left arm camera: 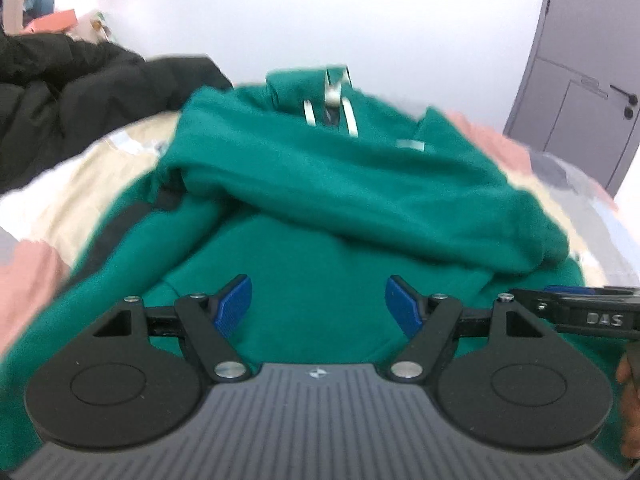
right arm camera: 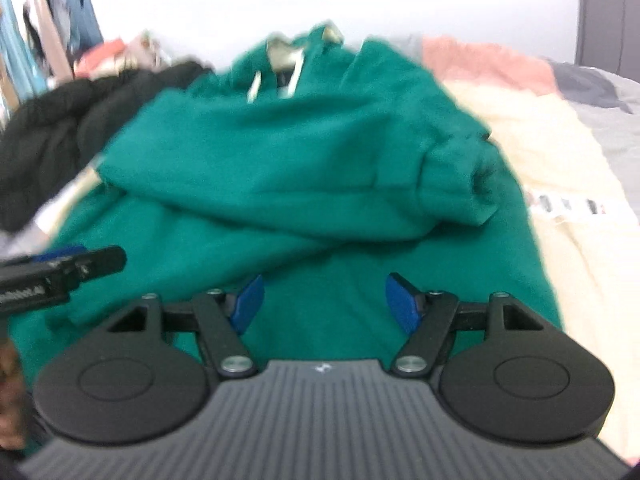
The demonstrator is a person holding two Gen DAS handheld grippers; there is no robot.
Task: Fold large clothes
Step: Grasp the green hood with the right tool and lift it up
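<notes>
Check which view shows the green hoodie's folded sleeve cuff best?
Right wrist: the sleeve cuff of the green hoodie is unobstructed, right of centre. Left wrist shows the cuff blurrier near the hoodie's right edge.

So the count: one green hoodie (left arm camera: 340,184) mid-frame with two white drawstrings (left arm camera: 310,114), one black jacket (left arm camera: 60,92) upper left, one bed (right arm camera: 560,168), one grey door (left arm camera: 580,80) far right, two grippers (left arm camera: 318,304).

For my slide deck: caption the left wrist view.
Open left gripper poised over the lower half of a green hoodie with sleeves folded across, on a bed beside a black jacket.
</notes>
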